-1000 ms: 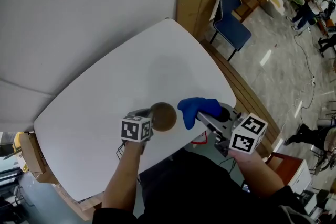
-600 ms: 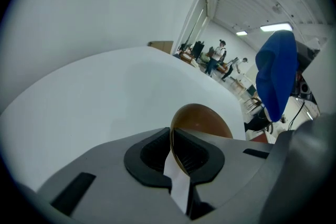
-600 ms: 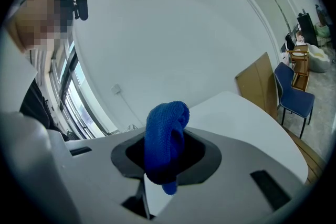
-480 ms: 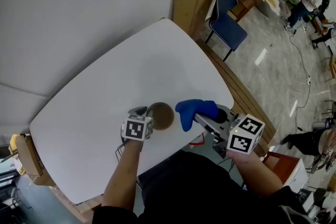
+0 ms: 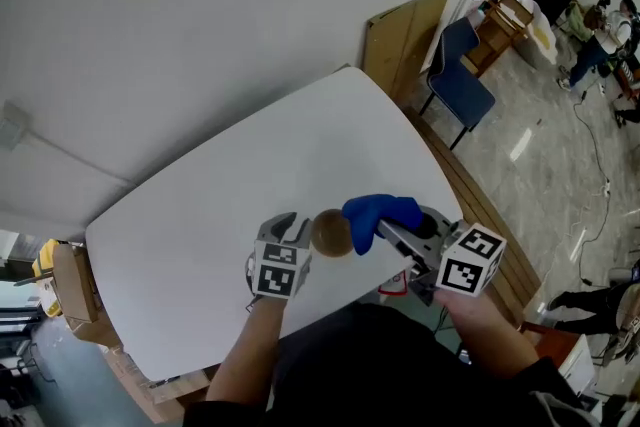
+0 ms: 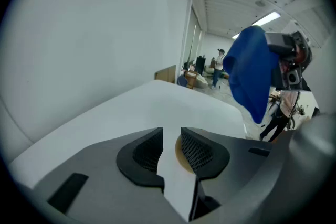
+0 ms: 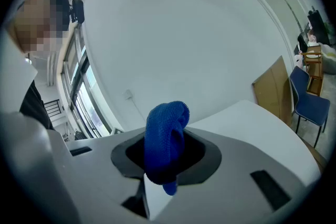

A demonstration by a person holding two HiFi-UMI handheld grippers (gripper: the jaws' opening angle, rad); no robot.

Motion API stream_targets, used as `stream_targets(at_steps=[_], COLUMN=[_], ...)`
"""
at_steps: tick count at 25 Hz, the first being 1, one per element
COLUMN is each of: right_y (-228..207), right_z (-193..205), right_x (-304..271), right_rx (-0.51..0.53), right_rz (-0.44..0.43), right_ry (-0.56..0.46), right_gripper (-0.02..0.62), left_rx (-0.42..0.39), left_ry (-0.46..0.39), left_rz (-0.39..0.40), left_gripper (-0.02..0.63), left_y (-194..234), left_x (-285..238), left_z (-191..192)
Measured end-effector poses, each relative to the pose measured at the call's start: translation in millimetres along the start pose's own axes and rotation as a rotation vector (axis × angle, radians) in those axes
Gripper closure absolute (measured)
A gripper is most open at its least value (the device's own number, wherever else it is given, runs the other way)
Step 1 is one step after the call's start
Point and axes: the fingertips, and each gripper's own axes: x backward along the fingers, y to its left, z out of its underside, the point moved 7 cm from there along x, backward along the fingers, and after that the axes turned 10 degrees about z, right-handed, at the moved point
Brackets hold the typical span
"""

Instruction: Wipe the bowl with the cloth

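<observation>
A small brown bowl (image 5: pixel 330 233) sits near the front edge of the white table (image 5: pixel 230 185), between my two grippers. My left gripper (image 5: pixel 294 229) is just left of it; its jaws have just been opening and stand apart. In the left gripper view (image 6: pixel 171 134) the gap shows bare table, with only the bowl's tan edge (image 6: pixel 180 158) beside the right pad, not pressed. My right gripper (image 5: pixel 392 233) is shut on a bunched blue cloth (image 5: pixel 375 213), which hangs just right of the bowl. The right gripper view shows the cloth (image 7: pixel 165 136) pinched between the jaws (image 7: pixel 167 159).
A blue chair (image 5: pixel 462 65) and a wooden board (image 5: pixel 400 40) stand beyond the table's far right corner. A cardboard box (image 5: pixel 70 280) sits by the left corner. People and desks fill the room at the far right. The table's far half is bare white.
The left gripper's jaws have come apart from the bowl's rim, and that gripper has lifted a little. The right gripper still holds the cloth and has shifted slightly.
</observation>
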Motion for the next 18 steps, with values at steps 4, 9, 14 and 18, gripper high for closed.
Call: stream_targets(at_steps=[4,9,14,18], right_y=[23.1,62.2,105.8,136.7], right_z=[-10.0,-18.9,-34.0,-39.8], right_x=[-9.8,-23.4,-40.2,-52.0], right_rx=[0.022,0.092,0.176,0.218], right_rz=[-0.054,-0.124,-0.205,-0.251], right_ry=[-0.031,-0.057,-0.093,-0.119], right_gripper=[0.518,0.518,0.518,0.519], left_rx=[-0.013,-0.062,-0.065,-0.075], left_ry=[-0.111,-0.231,-0.367,-0.442], left_rz=[-0.027,-0.081,-0.174,-0.256], left_gripper=[0.494,0.494,0.55,0.574], left_y=[-9.2,-20.0,-14.8,-5.2], left_x=[51.9,118.4,186.4,235.7], left_z=[-13.7,-21.2,-22.3,-16.3])
